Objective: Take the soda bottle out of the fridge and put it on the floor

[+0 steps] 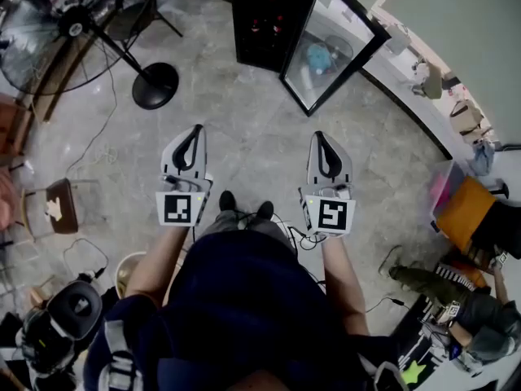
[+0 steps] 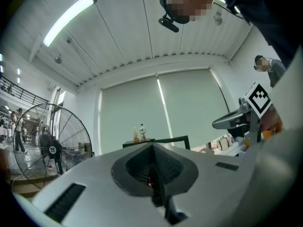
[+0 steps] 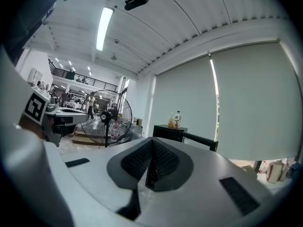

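Above the mottled grey floor (image 1: 244,129), left gripper (image 1: 195,129) and right gripper (image 1: 319,135), two grey plastic shells, clench ribbed fingers (image 2: 137,167) on nothing before one black glass-doored fridge (image 1: 260,23) bearing two bottles (image 3: 176,120).

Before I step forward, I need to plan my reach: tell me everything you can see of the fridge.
The fridge is a low black cabinet standing upright on the grey floor, ahead of the person. Its glass door, black-framed, is swung open to the right. The inside is dark; small red shapes show there, too dim to name. Two bottles stand on its top.
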A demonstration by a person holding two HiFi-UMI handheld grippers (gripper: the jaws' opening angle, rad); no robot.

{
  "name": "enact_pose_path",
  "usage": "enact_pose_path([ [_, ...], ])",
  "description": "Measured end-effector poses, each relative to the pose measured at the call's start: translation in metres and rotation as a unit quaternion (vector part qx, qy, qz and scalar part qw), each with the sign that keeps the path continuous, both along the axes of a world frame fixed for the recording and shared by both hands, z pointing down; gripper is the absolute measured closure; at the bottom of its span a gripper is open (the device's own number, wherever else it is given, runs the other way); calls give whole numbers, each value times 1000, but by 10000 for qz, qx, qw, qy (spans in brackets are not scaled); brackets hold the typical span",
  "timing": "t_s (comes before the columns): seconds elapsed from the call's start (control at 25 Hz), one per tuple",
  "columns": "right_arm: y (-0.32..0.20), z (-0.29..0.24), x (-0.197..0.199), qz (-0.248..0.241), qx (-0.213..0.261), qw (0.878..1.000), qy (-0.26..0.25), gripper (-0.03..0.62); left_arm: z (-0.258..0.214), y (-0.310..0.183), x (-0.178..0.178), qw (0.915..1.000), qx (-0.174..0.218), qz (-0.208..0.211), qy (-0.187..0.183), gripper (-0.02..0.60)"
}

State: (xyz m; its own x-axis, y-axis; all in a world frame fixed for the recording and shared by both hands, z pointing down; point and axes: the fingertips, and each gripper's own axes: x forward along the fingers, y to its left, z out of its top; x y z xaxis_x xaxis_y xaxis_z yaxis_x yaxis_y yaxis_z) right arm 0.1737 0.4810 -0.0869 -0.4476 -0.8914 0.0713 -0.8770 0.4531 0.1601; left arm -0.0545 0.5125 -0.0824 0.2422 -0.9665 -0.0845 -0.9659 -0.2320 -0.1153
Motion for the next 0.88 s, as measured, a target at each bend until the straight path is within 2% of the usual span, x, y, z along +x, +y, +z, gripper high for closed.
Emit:
enact_pose_path([
  [0.88,-9,12,1,-119,-230,9997,-13,576,9,-15,11,9995,-180,200,147,558],
])
